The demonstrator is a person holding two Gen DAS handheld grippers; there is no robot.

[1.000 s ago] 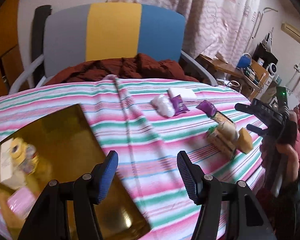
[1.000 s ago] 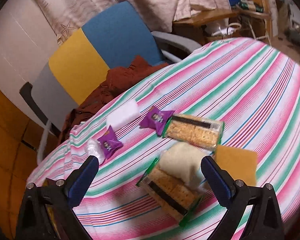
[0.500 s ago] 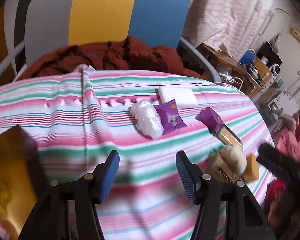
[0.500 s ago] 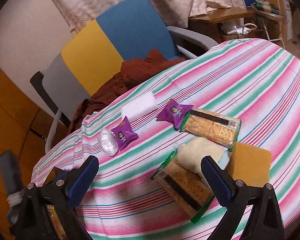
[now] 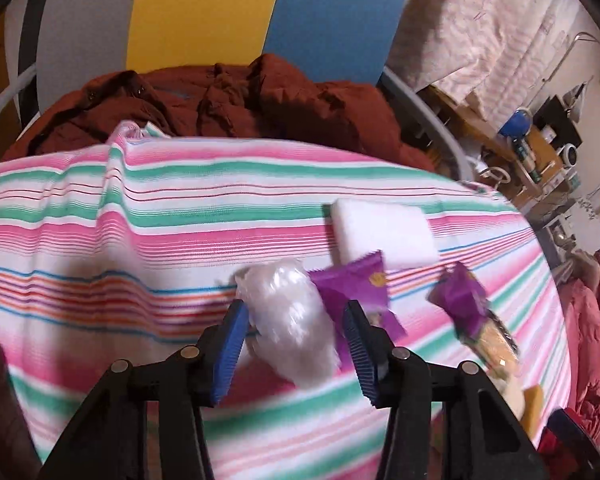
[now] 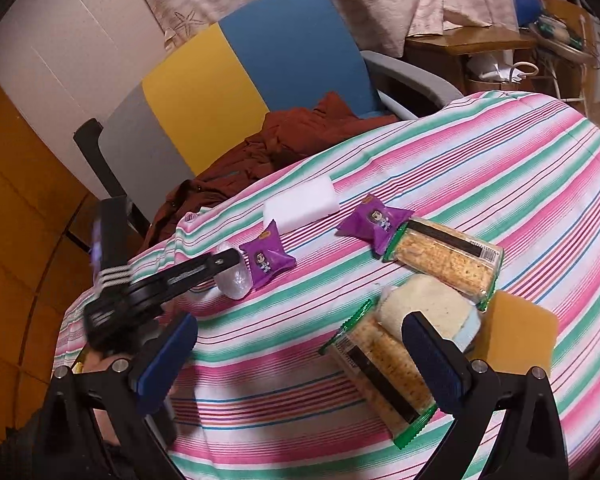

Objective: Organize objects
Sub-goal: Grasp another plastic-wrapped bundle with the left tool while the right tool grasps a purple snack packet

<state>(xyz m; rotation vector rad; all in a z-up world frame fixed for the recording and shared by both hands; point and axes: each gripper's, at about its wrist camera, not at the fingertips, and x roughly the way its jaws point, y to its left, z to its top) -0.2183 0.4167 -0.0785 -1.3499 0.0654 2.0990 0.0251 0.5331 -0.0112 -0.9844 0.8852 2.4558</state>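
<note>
Left tongs (image 5: 294, 350) gape around the clear plastic bundle (image 5: 290, 320); right tongs (image 6: 300, 364) hang open.

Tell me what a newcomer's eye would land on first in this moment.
The left tool, open, straddles a clear plastic-wrapped white bundle on the pink-and-green striped tablecloth, with a purple snack packet beside it. Nearer the open right tool lie two cracker packs and a pale sponge.

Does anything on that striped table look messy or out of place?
Yes. The pale sponge lies on top of two cracker packs instead of flat on the tablecloth, overlapping an orange pad. The cloth is also rucked into a fold near the chair.
</note>
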